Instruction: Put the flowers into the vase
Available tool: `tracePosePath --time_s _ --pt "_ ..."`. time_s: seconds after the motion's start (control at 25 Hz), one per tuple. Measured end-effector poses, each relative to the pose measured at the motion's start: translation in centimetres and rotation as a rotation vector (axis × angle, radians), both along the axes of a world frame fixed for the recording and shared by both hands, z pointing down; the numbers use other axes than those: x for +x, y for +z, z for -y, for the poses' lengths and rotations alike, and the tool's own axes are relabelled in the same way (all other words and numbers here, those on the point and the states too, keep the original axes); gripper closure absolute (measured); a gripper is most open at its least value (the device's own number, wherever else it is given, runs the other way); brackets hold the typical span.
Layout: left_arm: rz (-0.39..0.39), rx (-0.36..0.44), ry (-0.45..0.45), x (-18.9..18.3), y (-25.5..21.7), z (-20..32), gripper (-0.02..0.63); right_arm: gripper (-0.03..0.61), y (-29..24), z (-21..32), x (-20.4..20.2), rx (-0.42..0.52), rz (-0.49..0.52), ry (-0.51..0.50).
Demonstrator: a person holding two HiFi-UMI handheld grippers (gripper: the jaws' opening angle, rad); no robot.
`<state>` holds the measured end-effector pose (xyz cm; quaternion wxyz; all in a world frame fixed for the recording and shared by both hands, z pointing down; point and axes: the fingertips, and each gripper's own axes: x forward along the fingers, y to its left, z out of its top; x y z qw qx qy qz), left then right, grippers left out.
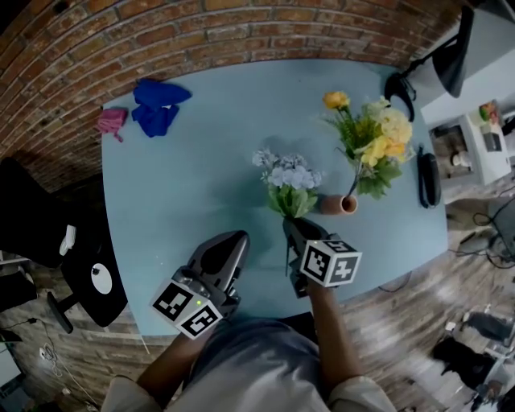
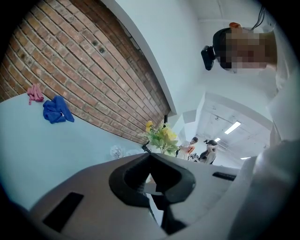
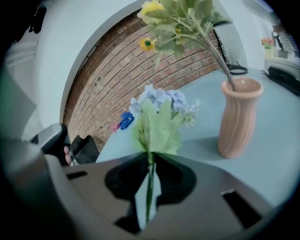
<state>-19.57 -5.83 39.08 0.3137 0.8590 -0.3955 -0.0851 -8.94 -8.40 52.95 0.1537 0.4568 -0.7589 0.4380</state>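
A ribbed terracotta vase stands on the pale blue table and holds a yellow and green bouquet. My right gripper is shut on the thin green stem of a bunch of pale blue flowers. It holds the bunch upright, above the table and left of the vase. My left gripper is shut with nothing in it, near the table's front edge. It points roughly level across the table.
A blue cloth and a pink cloth lie at the table's far left corner by the brick wall. A black handset lies right of the vase. A black chair stands left of the table.
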Motion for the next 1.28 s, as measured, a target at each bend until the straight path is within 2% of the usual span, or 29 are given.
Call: tracePosePath --time_s 0.48,0.92,1.28 --pt "-0.007 0.038 0.037 2.3 -1.8 -1.9 0.597 0.517 -6.7 -2.1 1.6 0.206 0.029 -0.058" --pt "-0.003 0.072 0.063 4.6 -3.1 -3.8 0.597 0.517 -15.4 -4.2 3.9 0.425 0.075 -0.028" --pt "0.009 0.122 0.096 7.3 -4.6 -4.0 0.597 0.517 -19.7 -5.7 6.5 0.518 0.068 0.003"
